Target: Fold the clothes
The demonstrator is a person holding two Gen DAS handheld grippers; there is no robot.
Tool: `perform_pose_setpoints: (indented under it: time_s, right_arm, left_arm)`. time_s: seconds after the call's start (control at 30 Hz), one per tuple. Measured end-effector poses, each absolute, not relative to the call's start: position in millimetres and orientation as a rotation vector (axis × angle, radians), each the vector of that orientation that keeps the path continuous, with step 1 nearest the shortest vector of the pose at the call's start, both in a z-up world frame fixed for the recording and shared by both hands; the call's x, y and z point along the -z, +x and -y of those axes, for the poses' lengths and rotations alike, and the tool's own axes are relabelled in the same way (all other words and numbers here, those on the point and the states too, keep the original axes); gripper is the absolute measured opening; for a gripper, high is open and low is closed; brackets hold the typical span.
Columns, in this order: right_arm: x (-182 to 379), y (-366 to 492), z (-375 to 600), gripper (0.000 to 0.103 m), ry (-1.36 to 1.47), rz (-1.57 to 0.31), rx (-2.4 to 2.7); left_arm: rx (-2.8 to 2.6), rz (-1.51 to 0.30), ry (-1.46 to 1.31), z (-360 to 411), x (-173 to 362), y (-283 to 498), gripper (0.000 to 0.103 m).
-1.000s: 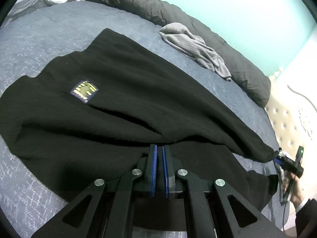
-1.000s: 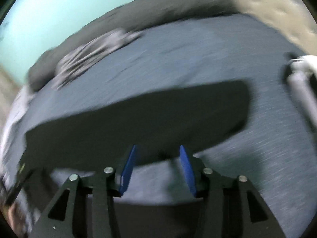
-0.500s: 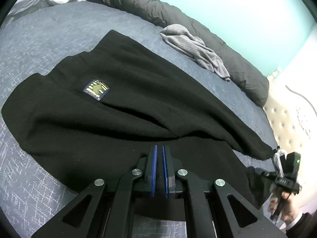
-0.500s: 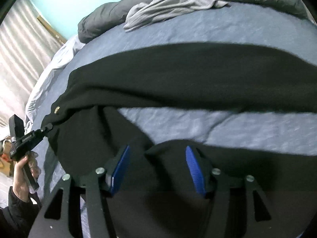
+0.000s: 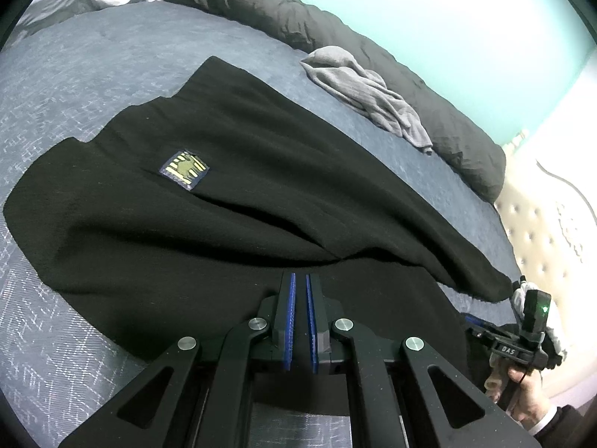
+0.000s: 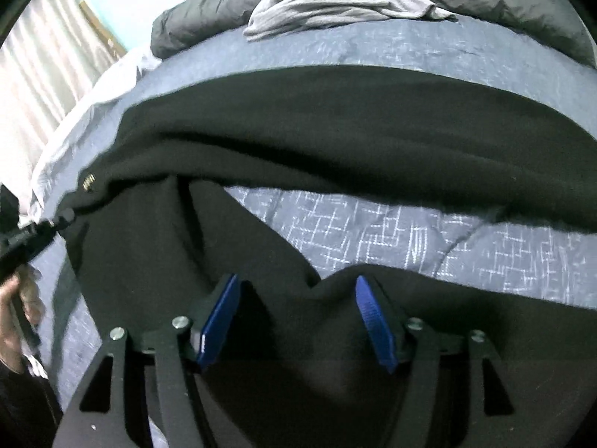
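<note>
A large black garment [image 5: 209,216] with a small yellow-and-blue patch [image 5: 184,168] lies spread across the blue bed [image 5: 74,74]. My left gripper [image 5: 300,280] is shut on the garment's near edge, its blue pads almost together. The other gripper unit [image 5: 522,339], held in a hand, shows at the far right of the left wrist view. In the right wrist view the garment [image 6: 354,130] stretches across the bed, with a folded flap lying low between the fingers. My right gripper [image 6: 298,291] is open, its blue pads wide apart over that black cloth.
A crumpled grey garment [image 5: 365,86] lies at the far side of the bed against a dark grey duvet roll [image 5: 335,37]. A cream padded headboard [image 5: 541,231] stands to the right. White curtains [image 6: 44,59] hang at the left in the right wrist view.
The right gripper has swung round and dropped low over the garment's near flap, still open. The left gripper stays shut on the cloth and has drawn it slightly.
</note>
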State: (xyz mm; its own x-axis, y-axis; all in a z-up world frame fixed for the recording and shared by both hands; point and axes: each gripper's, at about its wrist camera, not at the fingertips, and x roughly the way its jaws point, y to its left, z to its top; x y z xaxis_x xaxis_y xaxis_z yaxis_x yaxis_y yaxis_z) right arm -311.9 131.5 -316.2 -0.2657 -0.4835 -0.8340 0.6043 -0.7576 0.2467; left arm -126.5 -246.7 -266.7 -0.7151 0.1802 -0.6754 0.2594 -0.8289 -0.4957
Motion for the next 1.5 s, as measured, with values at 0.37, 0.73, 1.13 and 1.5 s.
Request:
perform_pose_setpoints:
  time_s: [0.37,0.73,1.13,1.5]
  right_arm:
    - [304.3,-313.4,-130.4,0.006,1.269,-0.257,2.110]
    - [306.5,-353.4,-132.8,0.006,1.346,-0.139,2.151]
    - [291.4,-351.5,-160.6,0.013,1.297,0.059,2.222]
    - [256.7,-363.0,-48.1,0.041,1.185,-0.137,2.057]
  left_arm:
    - [2.721,-0.896,1.173,246.2,267.1,-126.7,0.006]
    - [2.692,-0.907,1.139,260.5,266.3,-119.4,0.006]
    - [2.554,-0.898,1.002,325.5,261.2,-83.8,0.006]
    - [2.442,-0.937,0.992,364.2,275.0,-67.6,0.006]
